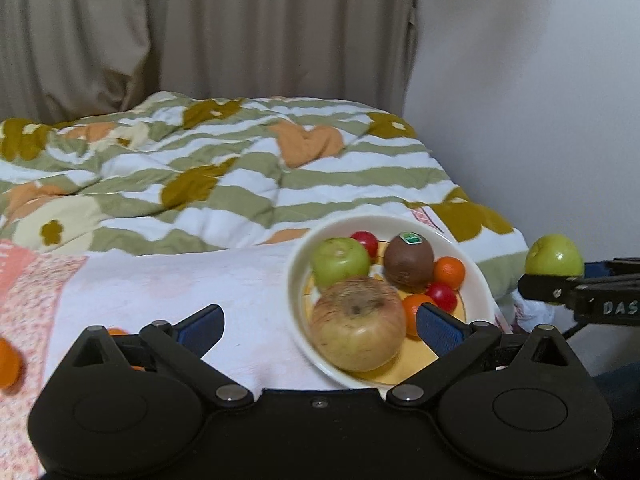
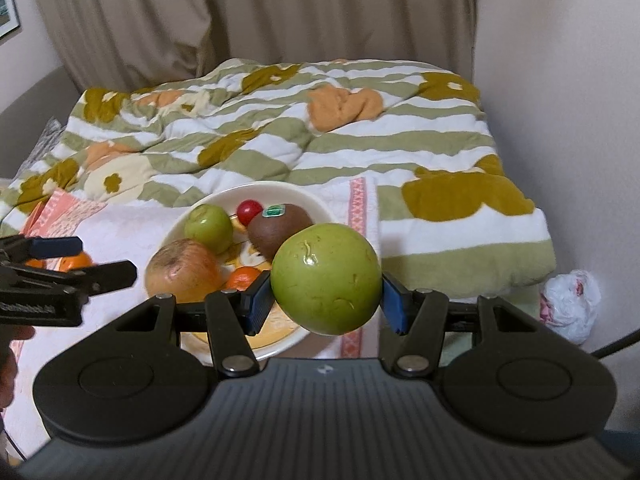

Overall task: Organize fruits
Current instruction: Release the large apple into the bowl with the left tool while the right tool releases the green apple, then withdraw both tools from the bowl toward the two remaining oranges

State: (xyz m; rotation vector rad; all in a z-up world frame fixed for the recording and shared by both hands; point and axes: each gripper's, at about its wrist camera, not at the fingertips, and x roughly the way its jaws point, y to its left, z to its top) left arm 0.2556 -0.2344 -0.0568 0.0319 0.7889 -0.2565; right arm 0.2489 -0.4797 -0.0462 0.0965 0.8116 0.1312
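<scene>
A white plate (image 1: 296, 280) on the bed holds a large pale apple (image 1: 356, 330), a green apple (image 1: 340, 262), a kiwi (image 1: 409, 264), small oranges and red cherry tomatoes. My left gripper (image 1: 320, 326) is open and empty, low in front of the plate. My right gripper (image 2: 326, 280) is shut on a second green apple (image 2: 326, 278) and holds it in the air, over the plate's (image 2: 192, 210) near right edge. It also shows in the left wrist view (image 1: 554, 258), right of the plate. Loose oranges (image 1: 8, 362) lie at the left.
A striped, flowered quilt (image 1: 224, 168) covers the back of the bed. A pale towel (image 1: 180, 280) lies under the plate. A beige curtain (image 1: 208, 28) hangs behind, a white wall stands at the right. A white plastic bag (image 2: 570, 304) lies beside the bed.
</scene>
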